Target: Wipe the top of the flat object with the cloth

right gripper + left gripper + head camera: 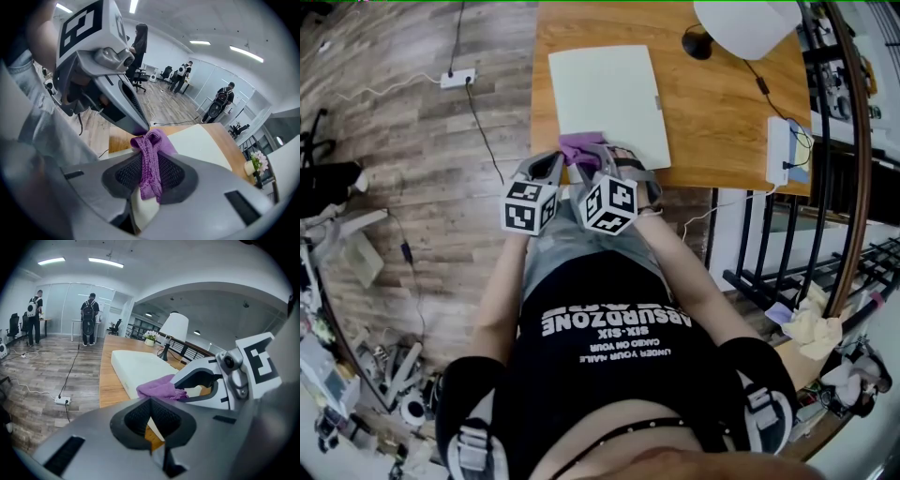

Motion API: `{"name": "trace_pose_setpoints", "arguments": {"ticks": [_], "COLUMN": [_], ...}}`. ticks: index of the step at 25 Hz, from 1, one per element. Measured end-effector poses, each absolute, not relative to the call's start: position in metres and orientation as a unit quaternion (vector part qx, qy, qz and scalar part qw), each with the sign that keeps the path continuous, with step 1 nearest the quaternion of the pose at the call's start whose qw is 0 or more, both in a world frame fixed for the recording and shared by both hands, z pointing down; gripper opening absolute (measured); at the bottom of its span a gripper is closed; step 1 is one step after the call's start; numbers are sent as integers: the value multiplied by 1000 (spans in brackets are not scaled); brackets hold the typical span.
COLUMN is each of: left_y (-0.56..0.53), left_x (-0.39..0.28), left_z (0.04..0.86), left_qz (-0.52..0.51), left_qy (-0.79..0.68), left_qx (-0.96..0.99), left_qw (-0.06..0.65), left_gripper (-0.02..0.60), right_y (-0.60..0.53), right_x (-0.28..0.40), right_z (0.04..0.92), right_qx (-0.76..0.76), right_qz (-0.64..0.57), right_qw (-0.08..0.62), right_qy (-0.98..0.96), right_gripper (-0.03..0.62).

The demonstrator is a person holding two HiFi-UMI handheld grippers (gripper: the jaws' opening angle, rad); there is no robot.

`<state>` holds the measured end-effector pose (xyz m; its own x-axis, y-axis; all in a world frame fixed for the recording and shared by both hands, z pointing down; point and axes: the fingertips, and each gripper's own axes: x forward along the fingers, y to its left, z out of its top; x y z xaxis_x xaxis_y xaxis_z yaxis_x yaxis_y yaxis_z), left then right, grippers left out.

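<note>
The flat object (605, 98) is a pale rectangular slab lying on the wooden table (722, 122). A purple cloth (579, 148) rests at the slab's near edge. My right gripper (598, 167) is shut on the cloth (151, 159), which hangs bunched between its pads over the slab (201, 140). My left gripper (555, 167) sits just left of it, close to the slab's near left corner, shut with nothing in it. In the left gripper view the cloth (161, 389) lies on the slab (136, 364) just beyond my left gripper (150, 401).
A white lamp (745, 26) stands at the table's far right, and a white box (778, 150) with a cable lies at its right edge. A power strip (457, 79) lies on the wood floor to the left. A railing runs along the right. People stand far off.
</note>
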<state>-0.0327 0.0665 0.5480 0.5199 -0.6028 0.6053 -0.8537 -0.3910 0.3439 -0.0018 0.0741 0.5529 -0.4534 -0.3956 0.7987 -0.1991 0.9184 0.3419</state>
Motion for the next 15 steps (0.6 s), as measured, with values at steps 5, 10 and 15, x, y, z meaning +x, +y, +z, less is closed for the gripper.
{"name": "trace_pose_setpoints", "arguments": {"ticks": [5, 10, 15], "left_y": [80, 91, 100], "left_x": [-23, -18, -14], "left_z": [549, 550, 551], "left_qz": [202, 209, 216], "left_qy": [-437, -427, -420], "left_qx": [816, 819, 821], "left_qw": [321, 321, 321], "left_gripper": [15, 15, 15], "right_y": [91, 101, 111], "right_x": [3, 6, 9], "right_z": [551, 550, 550], "right_qx": [173, 170, 165], "right_qz": [-84, -75, -76], "right_qw": [491, 490, 493], "right_qy": [-849, -852, -851], "right_gripper": [98, 98, 98]}}
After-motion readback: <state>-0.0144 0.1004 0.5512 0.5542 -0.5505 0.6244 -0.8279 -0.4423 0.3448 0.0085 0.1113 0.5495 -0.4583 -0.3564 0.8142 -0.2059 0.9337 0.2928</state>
